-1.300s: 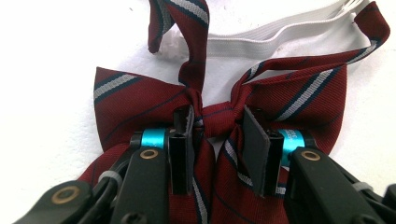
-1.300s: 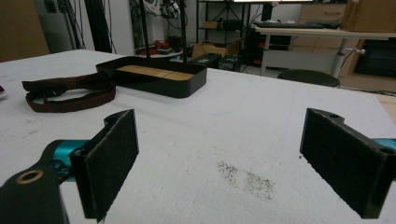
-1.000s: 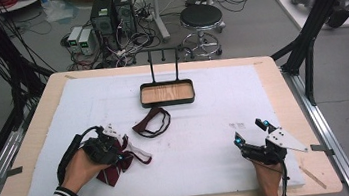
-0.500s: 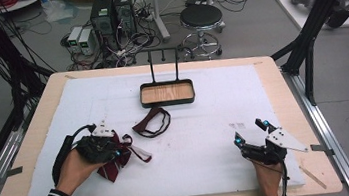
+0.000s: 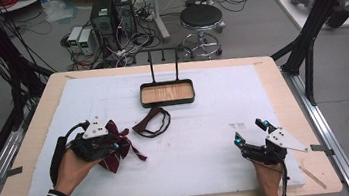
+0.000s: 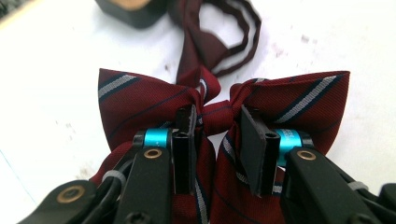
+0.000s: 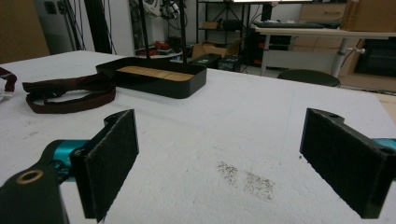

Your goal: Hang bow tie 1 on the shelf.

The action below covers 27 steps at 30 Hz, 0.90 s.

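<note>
The left gripper [image 5: 116, 146] is sitting at about eight o'clock on the bench [image 5: 270, 73], its jaws set either side of the knot of a maroon striped bow tie [image 6: 299, 100] but standing a little apart, not pinching it. The bow tie is lying flat on the white cover, its strap [image 5: 153, 123] looping toward the tray [image 5: 167, 93] at twelve o'clock. The right gripper [image 5: 251, 133] is resting released at four o'clock, jaws spread wide, grasping nothing.
</note>
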Each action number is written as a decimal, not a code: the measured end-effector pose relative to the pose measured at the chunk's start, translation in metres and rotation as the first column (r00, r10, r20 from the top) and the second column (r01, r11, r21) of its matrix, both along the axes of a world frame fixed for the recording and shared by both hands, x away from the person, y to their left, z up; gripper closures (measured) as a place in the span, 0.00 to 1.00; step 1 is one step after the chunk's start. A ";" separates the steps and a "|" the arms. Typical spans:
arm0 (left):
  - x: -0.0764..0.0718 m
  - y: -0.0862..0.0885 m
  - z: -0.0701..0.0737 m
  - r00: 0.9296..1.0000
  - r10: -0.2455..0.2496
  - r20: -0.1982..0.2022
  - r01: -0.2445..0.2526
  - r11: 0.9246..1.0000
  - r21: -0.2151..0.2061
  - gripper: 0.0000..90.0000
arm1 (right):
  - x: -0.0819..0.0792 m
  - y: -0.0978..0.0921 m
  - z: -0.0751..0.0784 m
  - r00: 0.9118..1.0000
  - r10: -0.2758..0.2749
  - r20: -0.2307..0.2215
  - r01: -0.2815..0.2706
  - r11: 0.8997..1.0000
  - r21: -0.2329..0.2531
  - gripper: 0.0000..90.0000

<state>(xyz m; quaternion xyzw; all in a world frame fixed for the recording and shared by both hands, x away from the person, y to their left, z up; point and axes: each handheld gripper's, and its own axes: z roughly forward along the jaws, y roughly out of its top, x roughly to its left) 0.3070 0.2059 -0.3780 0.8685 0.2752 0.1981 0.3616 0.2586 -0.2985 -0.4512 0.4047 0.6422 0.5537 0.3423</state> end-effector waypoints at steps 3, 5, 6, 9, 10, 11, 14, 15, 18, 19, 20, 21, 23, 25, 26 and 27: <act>-0.001 0.000 0.003 0.999 0.005 0.033 -0.005 1.000 -0.015 0.75 | 0.000 0.000 0.000 1.000 0.000 0.000 0.000 1.000 0.000 0.12; -0.002 0.000 0.005 0.999 0.007 0.053 -0.005 1.000 -0.027 0.75 | 0.000 0.000 0.000 1.000 0.001 0.001 -0.001 1.000 0.000 0.12; -0.002 0.000 0.007 0.998 0.008 0.063 -0.006 1.000 -0.031 0.75 | 0.000 0.000 0.000 1.000 0.001 0.000 -0.001 1.000 0.001 0.12; -0.003 0.001 0.009 0.997 0.006 0.082 -0.002 0.999 -0.044 0.75 | 0.000 0.000 0.000 1.000 0.001 -0.001 -0.001 1.000 0.002 0.12; -0.002 0.002 0.010 0.996 0.015 0.093 -0.009 0.998 -0.064 0.75 | 0.000 0.000 0.000 1.000 0.001 -0.001 -0.001 1.000 0.002 0.12; -0.002 0.003 0.011 0.995 0.017 0.099 -0.010 0.997 -0.075 0.75 | 0.000 0.000 0.000 1.000 0.001 0.000 -0.001 1.000 0.002 0.12; -0.001 0.004 0.016 0.992 0.019 0.125 -0.008 0.996 -0.093 0.75 | 0.000 0.000 0.000 1.000 0.001 0.001 -0.001 1.000 0.001 0.12; 0.000 0.004 0.018 0.991 0.018 0.136 -0.004 0.995 -0.100 0.75 | 0.000 0.000 0.000 1.000 0.001 0.000 -0.001 1.000 0.001 0.12; 0.004 0.004 0.024 0.989 0.014 0.145 0.004 0.992 -0.127 0.75 | 0.000 0.000 0.000 1.000 0.000 -0.001 0.000 1.000 0.002 0.12; 0.005 0.005 0.025 0.989 0.014 0.150 0.007 0.990 -0.140 0.75 | 0.000 0.000 0.000 1.000 0.000 -0.001 0.000 1.000 0.002 0.12; 0.007 0.005 0.027 0.988 0.013 0.156 0.010 0.990 -0.143 0.75 | 0.000 0.000 0.000 1.000 0.000 0.000 0.000 1.000 0.001 0.12; 0.008 0.005 0.028 0.988 0.011 0.154 0.011 0.990 -0.141 0.75 | 0.000 0.000 0.000 1.000 0.001 0.000 -0.001 1.000 0.002 0.12; 0.010 0.005 0.030 0.986 0.013 0.168 0.013 0.989 -0.150 0.75 | 0.000 0.000 0.000 1.000 0.001 0.000 -0.001 1.000 0.002 0.12; 0.012 0.005 0.033 0.984 0.016 0.178 0.014 0.986 -0.166 0.75 | 0.000 0.000 0.000 1.000 -0.001 -0.002 0.001 1.000 0.005 0.12; 0.014 0.005 0.034 0.983 0.019 0.182 0.013 0.985 -0.173 0.75 | 0.000 0.000 0.000 1.000 -0.001 -0.002 0.001 1.000 0.005 0.12; 0.015 0.005 0.036 0.982 0.021 0.187 0.012 0.984 -0.175 0.75 | 0.000 0.000 0.000 1.000 0.000 -0.001 0.000 1.000 0.003 0.12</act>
